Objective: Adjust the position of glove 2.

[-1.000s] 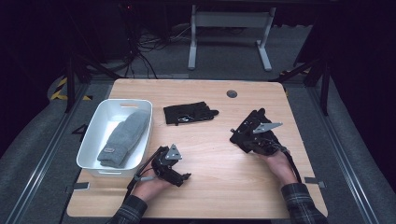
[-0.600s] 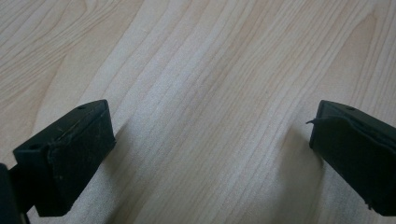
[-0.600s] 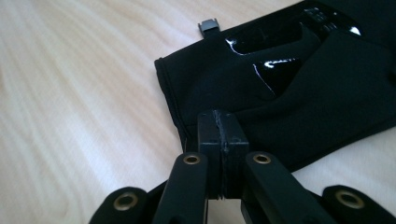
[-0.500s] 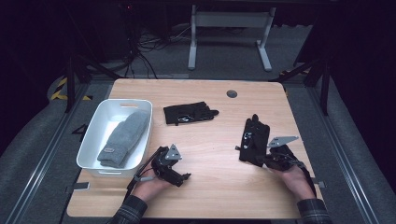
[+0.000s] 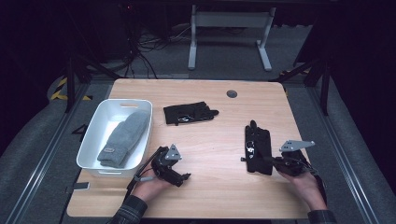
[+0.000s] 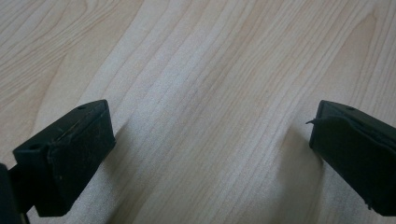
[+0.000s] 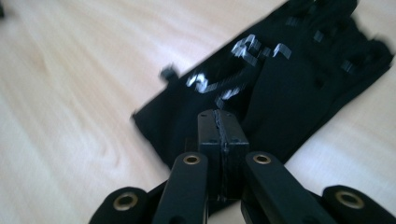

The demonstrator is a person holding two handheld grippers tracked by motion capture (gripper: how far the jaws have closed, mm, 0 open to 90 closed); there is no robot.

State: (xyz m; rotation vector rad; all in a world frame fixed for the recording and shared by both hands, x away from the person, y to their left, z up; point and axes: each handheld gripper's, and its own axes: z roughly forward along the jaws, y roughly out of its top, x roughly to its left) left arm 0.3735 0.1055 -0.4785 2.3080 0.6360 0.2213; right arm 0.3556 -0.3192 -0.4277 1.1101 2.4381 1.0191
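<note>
While the right gripper (image 5: 270, 160) rests low on the right side of the wooden table (image 5: 219, 196), its jaws are pressed together on the cuff end of a black glove (image 5: 258, 148), which lies flat on the wood just ahead of it with its fingers pointing away from the person. From the right gripper view the 2 pads meet with a thin fold of that glove (image 7: 280, 79) between them, and the rest spreads out beyond the tips. The left gripper (image 5: 180, 175) sits near the front edge, just beside a white bin (image 5: 140, 140), jaws spread wide over bare wood and holding nothing. A grey mitten (image 5: 123, 137) lies in the bin. A 2nd black glove (image 5: 189, 113) lies farther back, well apart from both grippers. Beyond the table the room is dark, with cables on the floor and a grey metal stand (image 5: 229, 28).
</note>
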